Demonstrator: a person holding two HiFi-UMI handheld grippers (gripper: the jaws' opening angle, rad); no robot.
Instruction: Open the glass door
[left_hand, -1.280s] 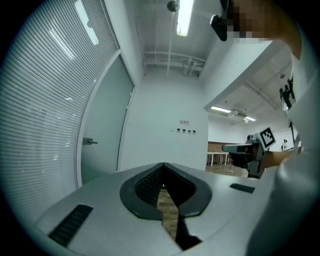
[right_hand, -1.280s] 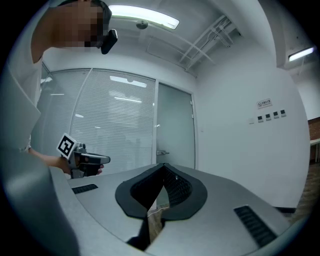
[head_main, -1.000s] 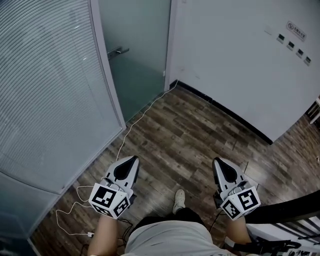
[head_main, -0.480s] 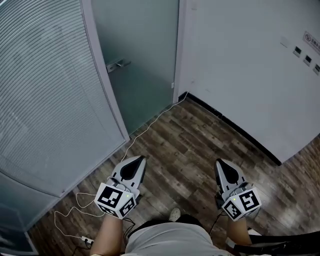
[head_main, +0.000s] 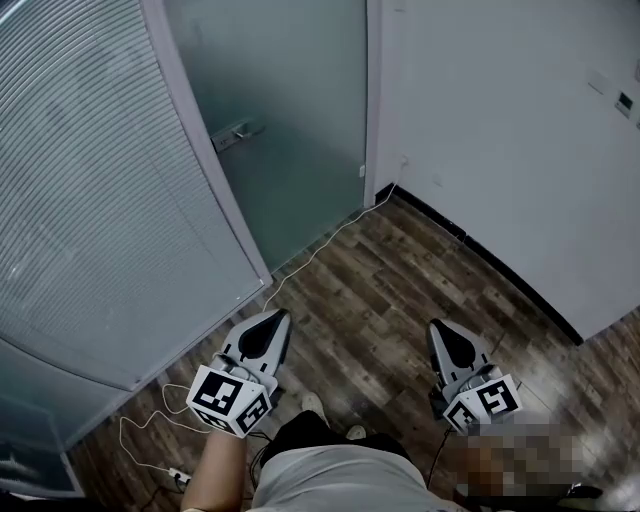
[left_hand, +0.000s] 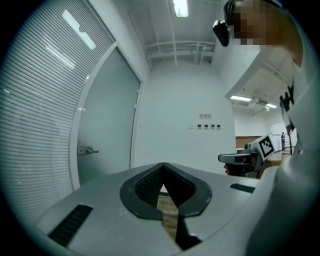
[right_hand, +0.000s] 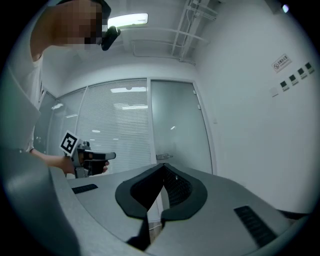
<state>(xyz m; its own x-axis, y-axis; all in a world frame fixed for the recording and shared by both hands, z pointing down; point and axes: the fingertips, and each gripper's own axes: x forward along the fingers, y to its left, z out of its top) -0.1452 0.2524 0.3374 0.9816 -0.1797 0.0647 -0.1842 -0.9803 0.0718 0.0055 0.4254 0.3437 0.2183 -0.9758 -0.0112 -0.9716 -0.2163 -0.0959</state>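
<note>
Print on the small sign (right_hand: 281, 63) high on the white wall (head_main: 500, 140) is too small to read; beside it runs a row of four small dark panels (right_hand: 300, 73). The only other markings are the black-and-white square patterns on each marker cube (head_main: 228, 400), which carry no letters.

The glass door (head_main: 290, 120) is frosted and stands shut in its frame, ahead and to the left in the head view, between the blind-covered partition (head_main: 90, 220) and the wall. Its metal lever handle (head_main: 235, 132) sits at the door's left edge, just beside the partition's frame.

The left hand-held gripper (head_main: 274, 320) points level towards the door, well apart from it, above the dark wood floor (head_main: 400, 270). Its own view shows the jaw tips pressed together with nothing between them; only floor shows through the hollow behind the tips. The right hand-held gripper (head_main: 440, 330) is held level beside it, well apart from the left one, and its jaws are likewise closed tip to tip and empty, with the door and handle in the background.

A thin white cable (head_main: 320, 245) trails across the floor from the corner by the door towards the person's feet, where a pale shoe (head_main: 313, 404) shows between the two forearms
</note>
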